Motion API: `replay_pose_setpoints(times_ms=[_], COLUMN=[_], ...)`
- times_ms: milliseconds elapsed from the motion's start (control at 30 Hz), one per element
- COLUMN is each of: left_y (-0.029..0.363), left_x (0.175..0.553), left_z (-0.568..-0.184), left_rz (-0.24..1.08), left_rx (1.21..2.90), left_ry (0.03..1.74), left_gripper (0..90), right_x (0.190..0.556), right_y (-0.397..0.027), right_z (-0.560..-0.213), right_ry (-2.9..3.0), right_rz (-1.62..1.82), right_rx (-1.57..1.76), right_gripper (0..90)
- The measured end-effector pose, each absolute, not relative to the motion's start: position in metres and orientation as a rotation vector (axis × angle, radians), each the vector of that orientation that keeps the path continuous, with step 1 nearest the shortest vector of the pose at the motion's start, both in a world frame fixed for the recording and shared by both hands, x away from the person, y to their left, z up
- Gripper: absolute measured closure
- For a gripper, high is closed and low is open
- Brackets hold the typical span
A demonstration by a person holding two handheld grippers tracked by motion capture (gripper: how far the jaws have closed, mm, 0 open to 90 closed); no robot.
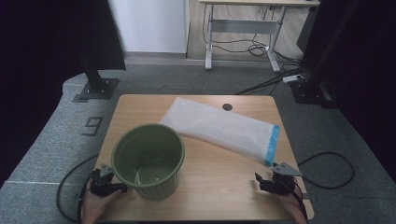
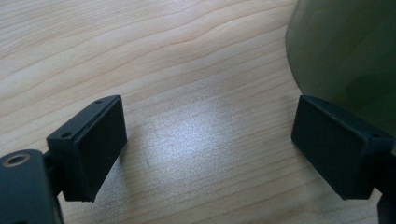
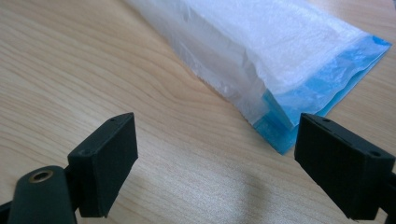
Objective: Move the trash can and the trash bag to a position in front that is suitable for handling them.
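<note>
While both sets of jaws gape wide and empty, the green bucket (image 1: pixel 148 159) sits just beside the left gripper (image 1: pixel 113 185) — the folded white bag (image 1: pixel 223 129) just ahead of the right gripper (image 1: pixel 263 179).

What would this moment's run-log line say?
left gripper: open, beside green bin | right gripper: open, near bag's blue end | white plastic bag: flat on table

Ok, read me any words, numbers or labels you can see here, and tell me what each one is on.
"9": a dark figure on the grey floor mat, left of the table.
The green bucket and the plastic bag show no readable print.
</note>
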State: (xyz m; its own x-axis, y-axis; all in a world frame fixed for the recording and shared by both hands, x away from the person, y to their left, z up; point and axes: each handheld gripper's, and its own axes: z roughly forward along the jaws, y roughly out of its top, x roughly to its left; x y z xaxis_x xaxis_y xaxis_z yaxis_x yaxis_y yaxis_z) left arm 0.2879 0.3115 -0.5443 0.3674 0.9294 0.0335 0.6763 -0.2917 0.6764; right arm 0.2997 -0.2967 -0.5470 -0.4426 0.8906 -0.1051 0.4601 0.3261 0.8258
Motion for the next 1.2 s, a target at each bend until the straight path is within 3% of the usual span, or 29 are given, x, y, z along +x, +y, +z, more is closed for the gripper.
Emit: replay_pose_setpoints(times_ms=[500, 833, 1200], left_y=[0.311, 0.312, 0.286], left_x=[0.276, 0.259, 0.231], left_z=[-0.535, -0.519, -0.506], left_rz=[0.601, 0.608, 0.426], left_rx=[2.042, 2.035, 2.161], left_ry=[1.38, 1.264, 0.921], left_gripper=[10.2, 11.3, 11.0], right_x=[0.311, 0.312, 0.315], right_y=[-0.3, -0.298, -0.295], right_z=[-0.551, -0.551, -0.551], right_ry=[2.039, 2.053, 2.059], right_rz=[1.017, 1.014, 1.01], right_rx=[1.185, 1.19, 1.187], right_gripper=[13.3, 13.4, 13.4])
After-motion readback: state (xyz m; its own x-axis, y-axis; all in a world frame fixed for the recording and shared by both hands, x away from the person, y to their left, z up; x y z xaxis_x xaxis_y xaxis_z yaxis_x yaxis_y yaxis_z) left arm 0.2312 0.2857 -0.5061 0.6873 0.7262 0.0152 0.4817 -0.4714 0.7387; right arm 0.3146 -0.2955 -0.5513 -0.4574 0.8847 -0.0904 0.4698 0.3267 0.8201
